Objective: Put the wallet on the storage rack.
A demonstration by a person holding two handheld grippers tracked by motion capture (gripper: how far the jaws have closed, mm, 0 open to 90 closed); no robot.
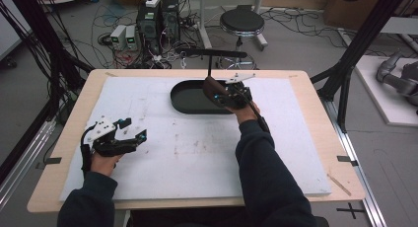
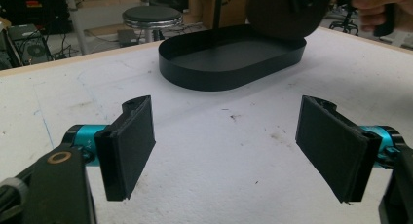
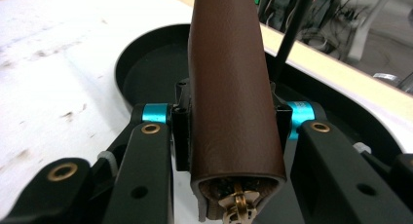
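High view shows a wooden table (image 1: 315, 138) with a white mat (image 1: 197, 158) on top. A black oval tray (image 1: 190, 99) sits on the far middle part of the mat. The right gripper (image 1: 219, 94) is held over the right end of the tray. It is squeezed tight on a brown case (image 1: 211, 87). From above the case is a small dark shape, and the gripper and hand hide most of it.

Right gripper view looks along the brown case (image 3: 229, 87). The two black jaws press on its left and right sides. The case looks like smooth leather and curves away over the tray (image 3: 146, 68). Its near end is cut off at the bottom edge, and something gold and shiny peeks out there, too blurry to name. A thin black rod (image 3: 290, 36) stands behind the case, and its top is cut off.

Left gripper (image 1: 129, 129) rests low over the near left part of the mat, well apart from the tray. In the left gripper view its jaws are spread wide with nothing between them, just bare mat (image 2: 224, 151). Far off there, the tray (image 2: 229, 58) shows whole, and the brown case (image 2: 282, 14) hangs above its right end, cut off at the top
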